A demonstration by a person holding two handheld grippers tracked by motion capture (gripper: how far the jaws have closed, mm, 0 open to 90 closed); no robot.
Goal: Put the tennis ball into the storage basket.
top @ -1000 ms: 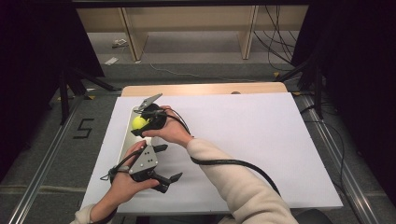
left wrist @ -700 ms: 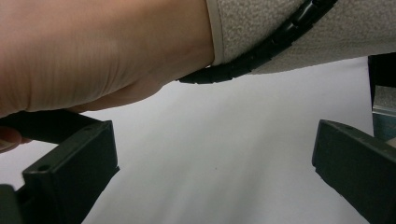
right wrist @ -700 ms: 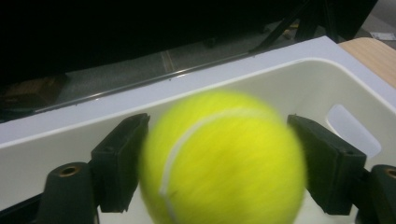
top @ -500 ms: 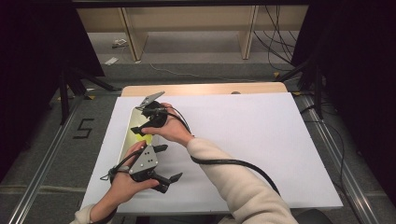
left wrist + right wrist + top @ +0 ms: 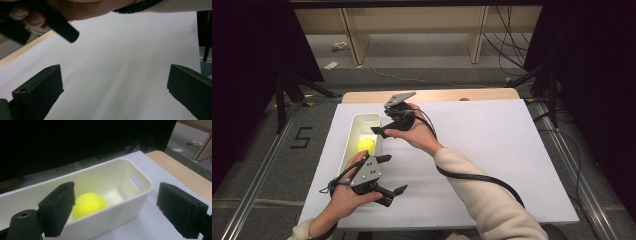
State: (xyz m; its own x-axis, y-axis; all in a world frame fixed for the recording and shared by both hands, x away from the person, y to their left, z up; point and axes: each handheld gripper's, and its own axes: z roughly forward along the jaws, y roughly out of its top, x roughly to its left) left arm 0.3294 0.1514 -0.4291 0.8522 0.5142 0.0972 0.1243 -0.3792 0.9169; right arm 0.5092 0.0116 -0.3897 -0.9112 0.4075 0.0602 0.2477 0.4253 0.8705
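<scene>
A yellow tennis ball (image 5: 366, 146) lies loose inside a long white bin (image 5: 348, 143) at the left of the white tabletop. My right gripper (image 5: 387, 122) hangs open just above the bin's right rim and holds nothing. In the right gripper view the ball (image 5: 88, 203) rests on the floor of the bin (image 5: 136, 191), beyond my open right gripper (image 5: 116, 202). My left gripper (image 5: 392, 175) is open and empty near the front edge, just right of the bin's near end. In the left gripper view its jaws stand wide apart over bare white surface.
The white board (image 5: 492, 150) covers a wooden table whose far edge (image 5: 437, 95) shows behind it. The right hand and one black jaw (image 5: 61, 28) cross the top left of the left gripper view. Dark stands and cables lie on the floor around the table.
The right gripper was shut on the tennis ball a second ago. It has opened, and the ball has dropped into the bin. The left gripper has not moved.
</scene>
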